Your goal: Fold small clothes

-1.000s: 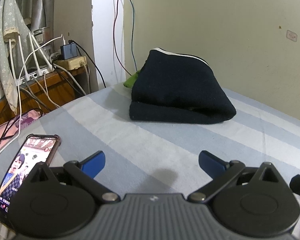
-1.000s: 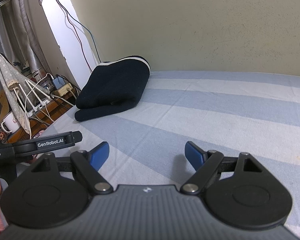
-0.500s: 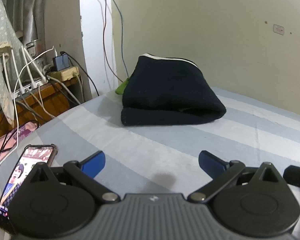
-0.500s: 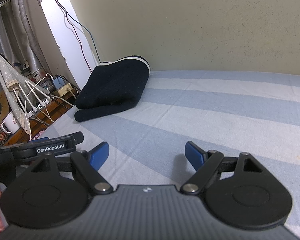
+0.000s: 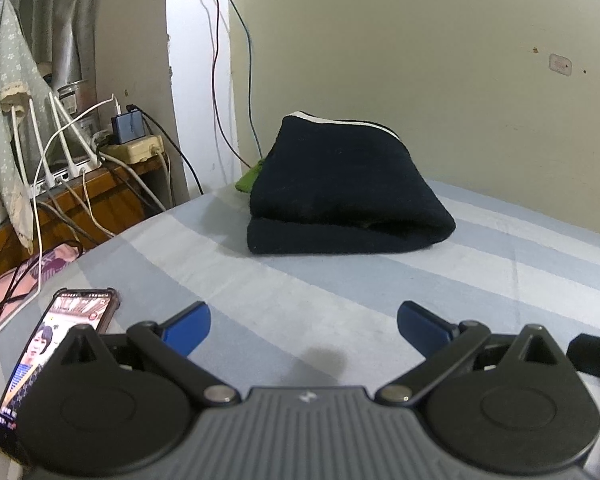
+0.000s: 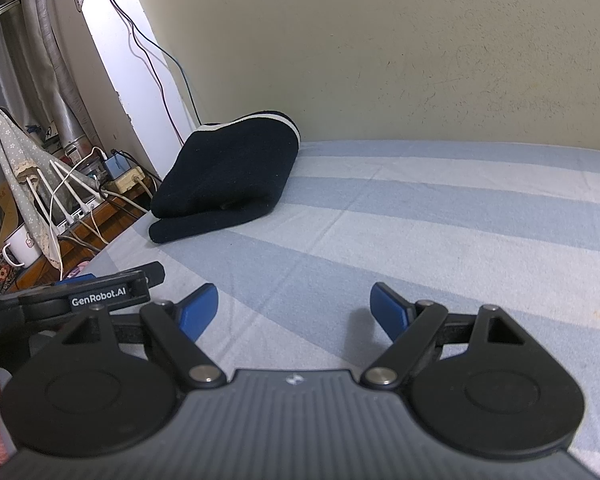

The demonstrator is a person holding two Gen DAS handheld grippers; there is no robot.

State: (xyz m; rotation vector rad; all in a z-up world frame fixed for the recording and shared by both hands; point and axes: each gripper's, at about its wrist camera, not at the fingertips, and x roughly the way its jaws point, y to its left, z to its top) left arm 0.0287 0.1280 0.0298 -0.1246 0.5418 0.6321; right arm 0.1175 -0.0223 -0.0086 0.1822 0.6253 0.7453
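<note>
A folded dark navy garment (image 5: pixel 340 196) with a white trim lies on the blue-and-white striped bed sheet (image 5: pixel 380 280) near the wall; it also shows in the right wrist view (image 6: pixel 228 184). A bit of green cloth (image 5: pixel 249 179) peeks out behind it. My left gripper (image 5: pixel 303 325) is open and empty, low over the sheet, well short of the garment. My right gripper (image 6: pixel 294 307) is open and empty over the sheet, to the right of the left gripper (image 6: pixel 112 284).
A lit phone (image 5: pixel 52 344) lies on the sheet at the left. Beyond the bed's left edge stand a wooden table (image 5: pixel 80 196) with a power strip (image 5: pixel 134 152), cables and a mug (image 6: pixel 20 242). The wall (image 6: pixel 420 60) bounds the bed behind.
The left gripper has swung slightly, so the garment sits more centred and a little farther in its view. The right gripper has hardly moved. Both stay open.
</note>
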